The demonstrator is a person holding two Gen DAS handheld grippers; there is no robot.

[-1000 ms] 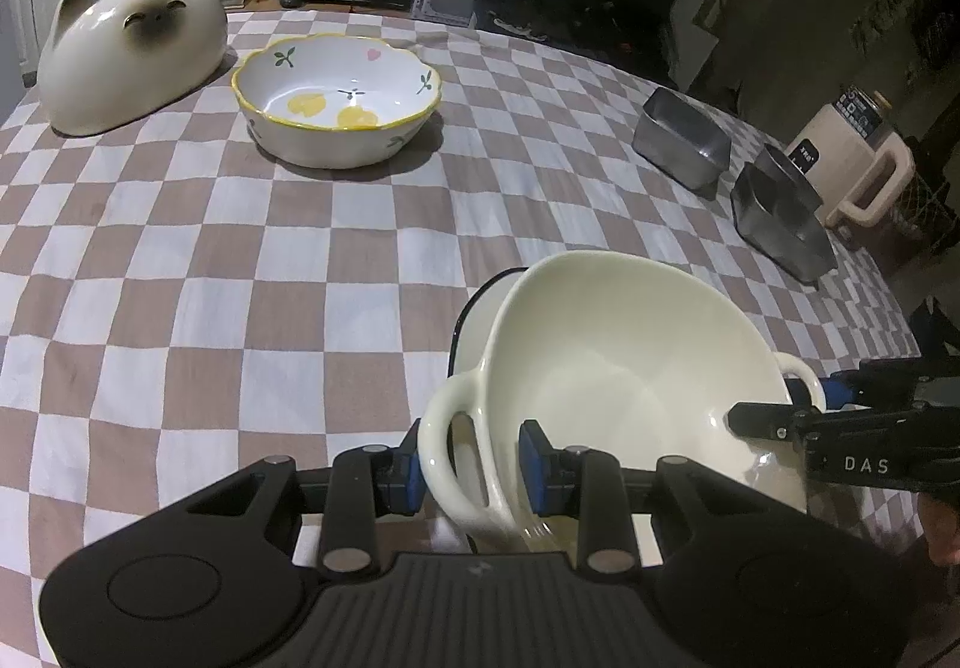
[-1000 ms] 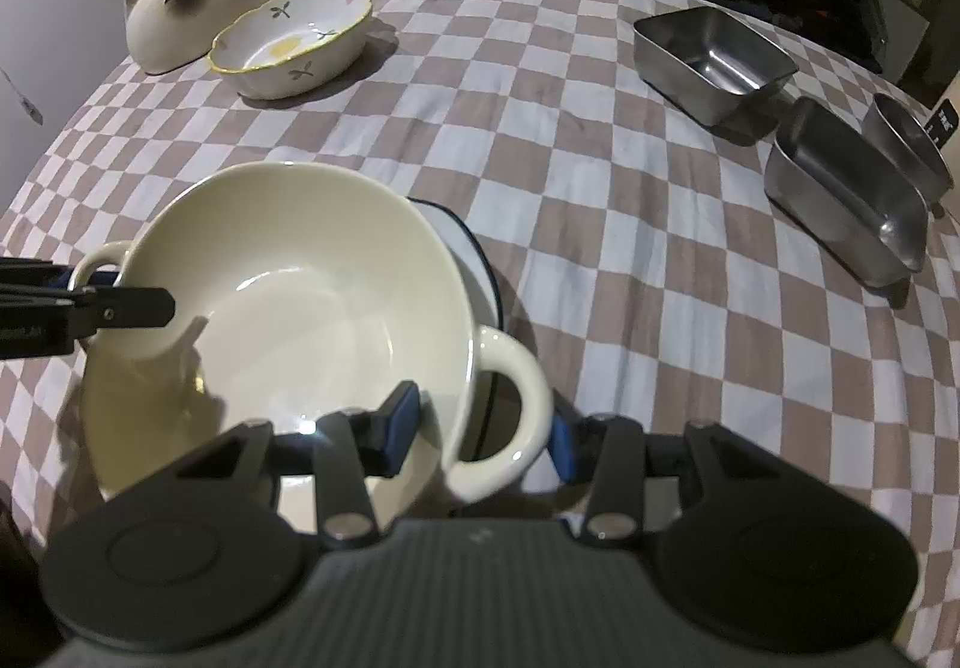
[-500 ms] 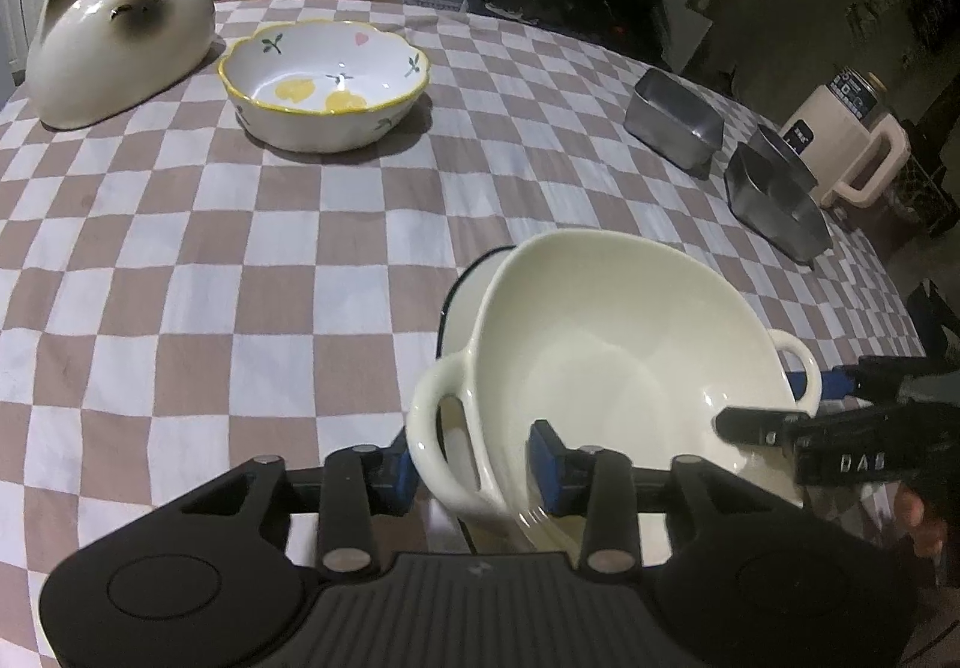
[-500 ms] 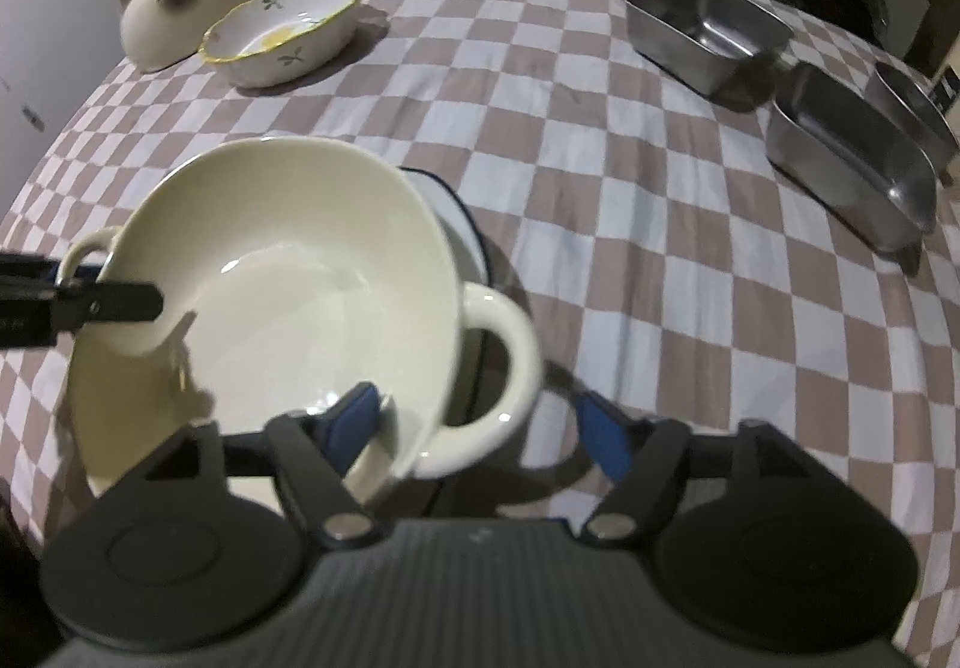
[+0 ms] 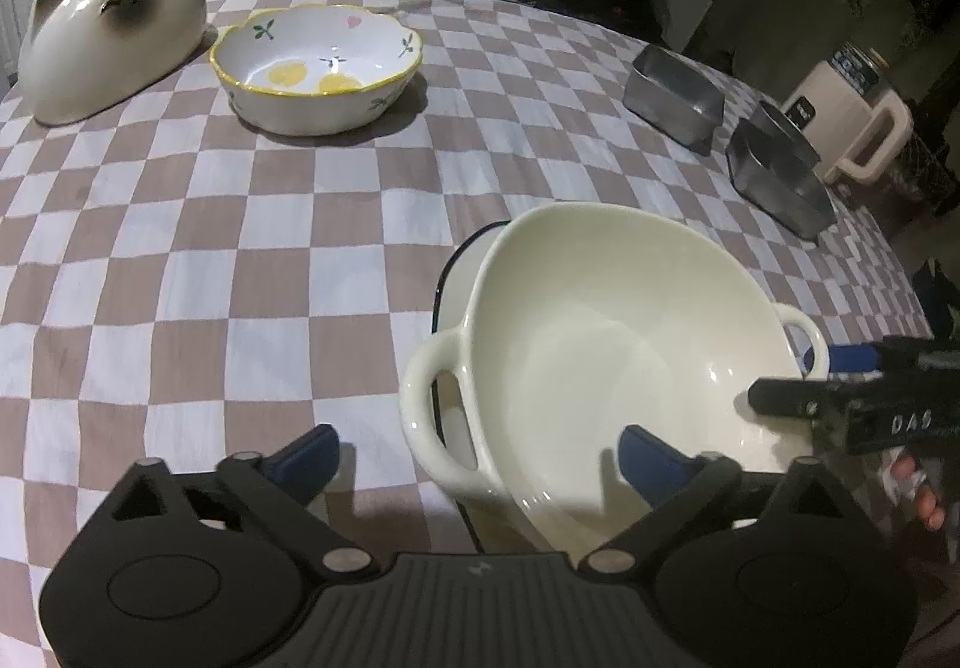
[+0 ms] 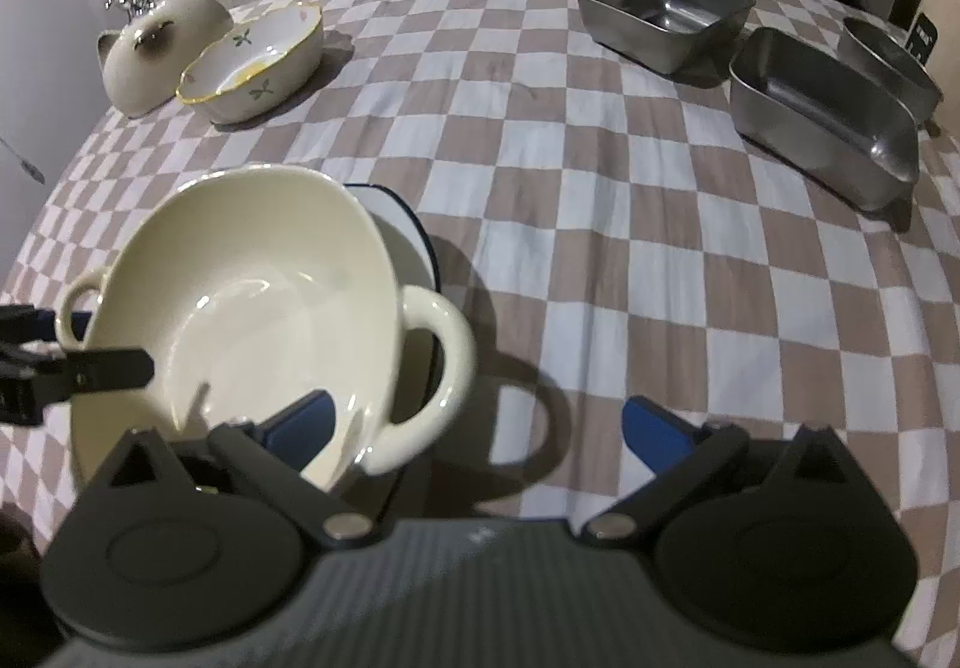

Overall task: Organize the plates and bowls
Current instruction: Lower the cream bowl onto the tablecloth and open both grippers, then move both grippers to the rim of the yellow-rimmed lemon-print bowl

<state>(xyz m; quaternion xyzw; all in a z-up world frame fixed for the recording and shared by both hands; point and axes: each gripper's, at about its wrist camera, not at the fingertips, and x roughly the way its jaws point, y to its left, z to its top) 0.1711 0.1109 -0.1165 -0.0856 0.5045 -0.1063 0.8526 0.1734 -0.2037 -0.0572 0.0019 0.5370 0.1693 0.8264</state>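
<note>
Cream two-handled bowl (image 5: 612, 362) resting tilted on a white, dark-rimmed plate (image 5: 465, 272), at the near edge of the checked tablecloth (image 5: 240, 260); only the plate's far arc shows beyond the bowl. Left gripper (image 5: 477, 455): jaws opening and spread wide, one blue pad (image 5: 303, 455) over the cloth to the left of the bowl's left handle (image 5: 423, 410), the other (image 5: 651, 458) over the bowl's interior; neither pad presses on the ware. Right gripper (image 6: 477, 431): jaws likewise opening wide, the bowl's right handle (image 6: 441, 350) between them and clear of both pads, so nothing is gripped. Each gripper's tip enters the other view from the side; fingertips of a hand (image 5: 918, 494) show behind the right one. Far left: flowered bowl with yellow rim (image 5: 318, 68) beside a cat-shaped ceramic piece (image 5: 111, 50), the two close together. Far right: square steel tray (image 6: 666, 11), well apart from the cream bowl, and just beyond it a longer steel tray (image 6: 822, 116) with a third steel tray (image 6: 888, 56) just behind it.
</note>
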